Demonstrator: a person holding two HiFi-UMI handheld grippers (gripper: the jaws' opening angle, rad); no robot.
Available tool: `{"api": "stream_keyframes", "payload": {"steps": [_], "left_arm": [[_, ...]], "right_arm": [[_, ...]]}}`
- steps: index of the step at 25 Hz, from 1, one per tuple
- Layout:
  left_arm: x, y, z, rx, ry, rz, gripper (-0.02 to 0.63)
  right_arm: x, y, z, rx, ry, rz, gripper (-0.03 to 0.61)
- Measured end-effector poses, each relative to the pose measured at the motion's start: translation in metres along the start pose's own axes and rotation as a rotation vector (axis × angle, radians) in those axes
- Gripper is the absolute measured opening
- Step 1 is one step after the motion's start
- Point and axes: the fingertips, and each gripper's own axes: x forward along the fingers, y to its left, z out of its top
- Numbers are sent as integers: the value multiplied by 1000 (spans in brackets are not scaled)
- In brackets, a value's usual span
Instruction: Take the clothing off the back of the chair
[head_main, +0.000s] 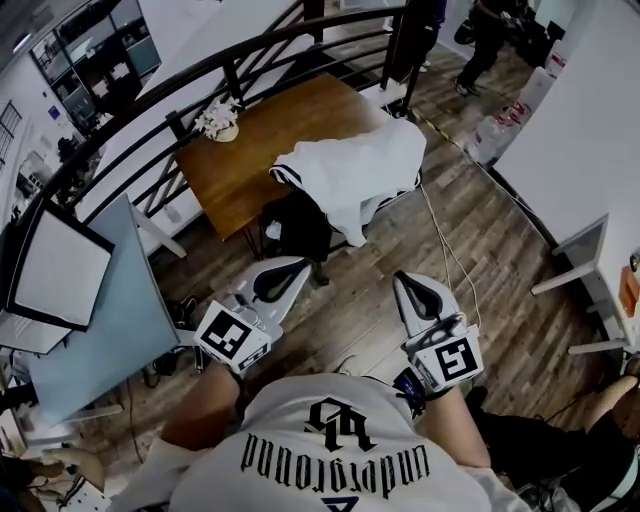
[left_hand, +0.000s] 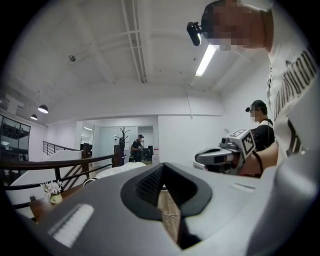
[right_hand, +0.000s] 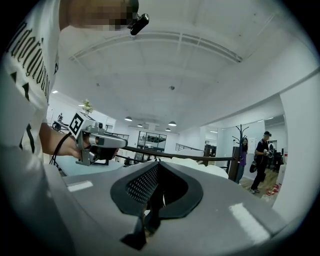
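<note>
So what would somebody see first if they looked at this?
Most likely the white clothing draped over the back of the dark chair, by the wooden table in the middle of the head view. Next, the left gripper and right gripper, both shut and empty, lower in the picture and not touching the clothing.

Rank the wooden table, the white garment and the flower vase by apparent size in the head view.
wooden table, its corner hidden under the garment
white garment, nearly as large
flower vase, clearly smallest
</note>
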Motion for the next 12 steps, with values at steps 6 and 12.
{"api": "stream_keyframes", "payload": {"steps": [6, 12], "left_arm": [[57, -1, -3, 31, 21, 49, 49], [97, -2, -1, 52, 49, 72, 49]], "right_arm": [[-6, -63, -19, 12, -4, 47, 3], [-12, -106, -31, 15, 3, 68, 3]]}}
